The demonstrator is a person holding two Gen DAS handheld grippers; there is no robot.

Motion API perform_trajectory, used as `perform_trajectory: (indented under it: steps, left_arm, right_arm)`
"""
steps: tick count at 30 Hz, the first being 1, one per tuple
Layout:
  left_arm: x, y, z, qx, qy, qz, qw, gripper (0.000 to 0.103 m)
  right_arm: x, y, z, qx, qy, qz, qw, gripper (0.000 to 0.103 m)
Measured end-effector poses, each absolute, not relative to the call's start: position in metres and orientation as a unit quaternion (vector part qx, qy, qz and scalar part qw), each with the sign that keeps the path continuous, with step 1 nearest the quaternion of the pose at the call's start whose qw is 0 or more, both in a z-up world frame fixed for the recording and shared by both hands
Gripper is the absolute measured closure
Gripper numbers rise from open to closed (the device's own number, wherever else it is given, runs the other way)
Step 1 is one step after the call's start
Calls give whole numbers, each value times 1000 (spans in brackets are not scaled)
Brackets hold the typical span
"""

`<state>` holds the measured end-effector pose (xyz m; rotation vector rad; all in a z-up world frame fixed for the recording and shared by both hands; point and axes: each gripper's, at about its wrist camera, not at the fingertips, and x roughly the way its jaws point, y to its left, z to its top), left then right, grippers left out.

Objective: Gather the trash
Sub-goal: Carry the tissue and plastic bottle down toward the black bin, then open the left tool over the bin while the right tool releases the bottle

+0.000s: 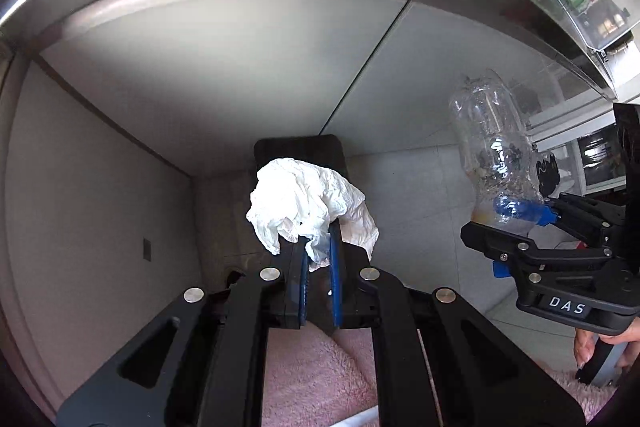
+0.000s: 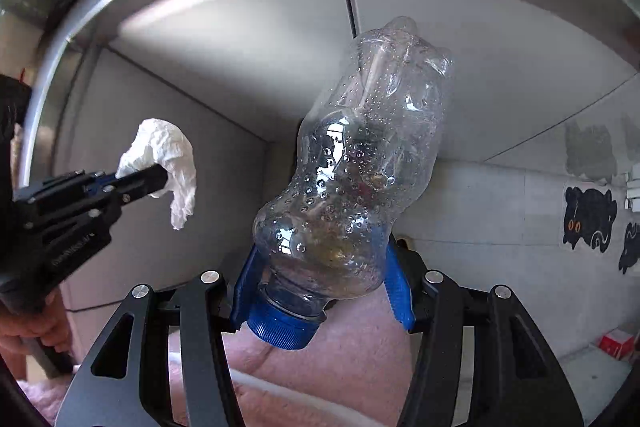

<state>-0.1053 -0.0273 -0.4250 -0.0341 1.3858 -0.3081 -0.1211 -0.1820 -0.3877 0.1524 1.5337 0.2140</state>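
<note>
Both tools loaded. Left gripper (image 1: pixel 318 259): blue pads nearly closed, pinching the lower tail of a crumpled white tissue (image 1: pixel 308 203). Tissue is wrinkled, bunched into a loose wad that blooms above and past the fingertips, one flap drooping off the right side of the jaws. Seen from the right wrist view, the same wad (image 2: pixel 168 155) hangs off the tip of the left tool, a tail dangling below it.

Right gripper (image 2: pixel 320 291): blue pads spread about a bottle's width, clamped on the shoulder of a clear plastic bottle (image 2: pixel 360 167). Bottle points base-away from the tool and leans right; blue cap (image 2: pixel 280 331) sits nearest the camera, between the fingers. Walls are dented and beaded with droplets; some yellowish-brown residue collects near the neck. In the left wrist view the bottle (image 1: pixel 490 151) stands up from the right tool, off to the right of the tissue and well apart from it.

A black bin (image 1: pixel 300 151) lies just beyond the left fingertips, partly hidden behind the tissue.
</note>
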Motion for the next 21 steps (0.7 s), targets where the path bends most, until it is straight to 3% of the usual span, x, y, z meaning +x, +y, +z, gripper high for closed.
perform_trajectory:
  steps: [21]
  left_arm:
    - [-45, -43, -553, -17, 699, -141, 701, 96]
  right_arm:
    - [-100, -176, -530, 59, 722, 145, 674, 48]
